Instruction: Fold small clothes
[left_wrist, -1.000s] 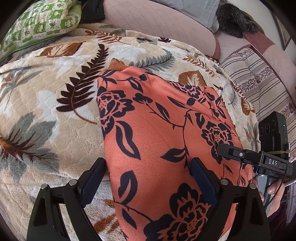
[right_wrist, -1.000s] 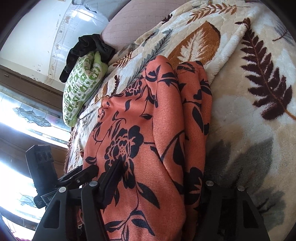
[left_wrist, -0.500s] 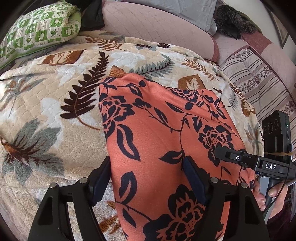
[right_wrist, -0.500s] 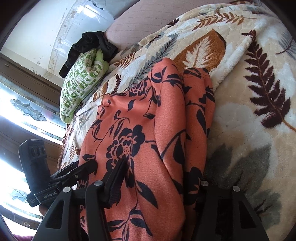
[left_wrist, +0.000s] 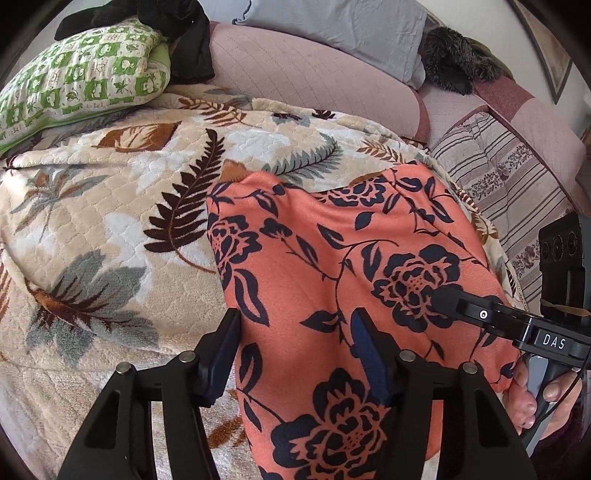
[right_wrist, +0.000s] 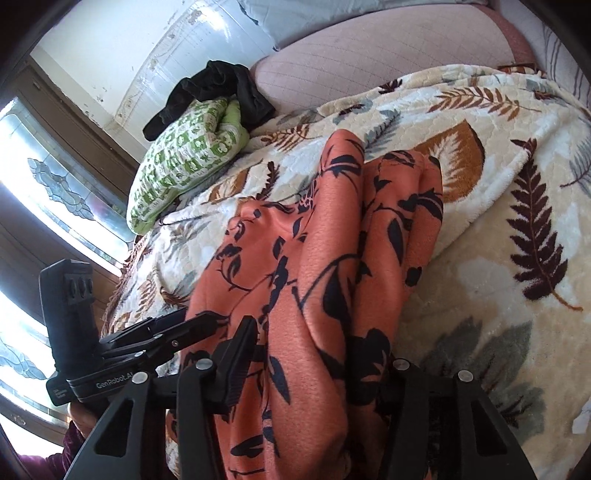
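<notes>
step: lifting near hem to fold | orange floral garment (left_wrist: 332, 266) mid-frame on bed blanket (left_wrist: 92, 221) | left gripper (left_wrist: 295, 354), right gripper (right_wrist: 325, 365) fingers just closing around cloth | we raise both evenly, edges aligned

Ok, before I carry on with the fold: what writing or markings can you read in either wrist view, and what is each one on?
"DAS": white letters on the black body of the right gripper, seen in the left wrist view.
"GenRobot.AI": pale letters on the black body of the left gripper, seen in the right wrist view; the last letters run under a finger mount.
A small pale label lower on that same body is too blurred to read.
No text on the orange floral garment or the leaf-print blanket.
</notes>
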